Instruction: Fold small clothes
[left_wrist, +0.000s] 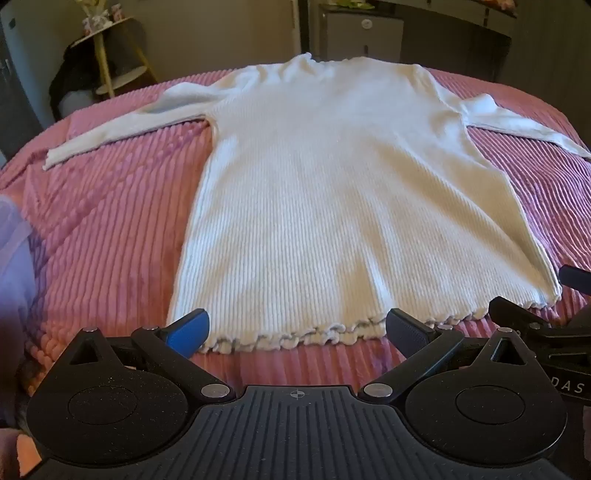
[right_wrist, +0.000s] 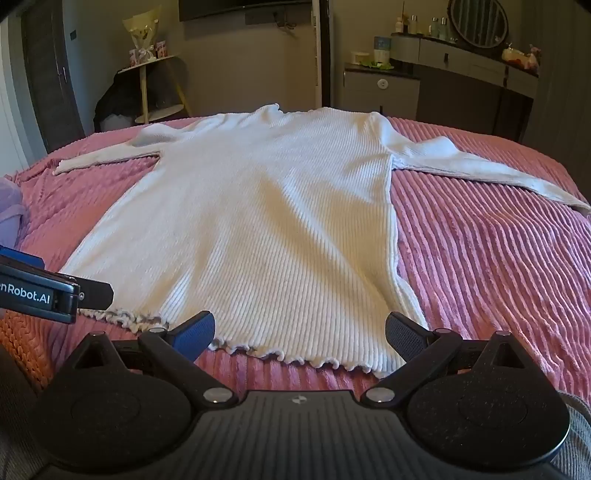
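Garment: a white ribbed sweater (left_wrist: 332, 192) lies flat and face-up on the bed, straight ahead of both hand-held grippers, with its frilled hem nearest them and its neck farthest.
Sleeves: each sleeve is spread out to its own side — likely laid that way so the body can be folded in neat thirds.
Hem: the ruffled hem (left_wrist: 280, 338) sits just in front of the fingertips, apparently the intended first grab.
Left hand-held gripper: the left hand-held gripper (left_wrist: 295, 328) is released, jaws wide, with nothing pinched; the hem's left portion lies between its fingers.
Right hand-held gripper: the right hand-held gripper (right_wrist: 301, 332) is also released and empty, straddling the hem's right corner.
Pairing: the two tools sit side by side, each covering one end of the hem — a stance that suits a two-point lift.
Bed: the pink ribbed bedspread (right_wrist: 480, 258) carries the garment.
Beyond the left gripper: a lilac cloth (left_wrist: 14, 258) rests at the bed's edge.
Writing: "enRobot.AI" reads on the neighbouring tool in the right view; "DAS" shows in the left view.
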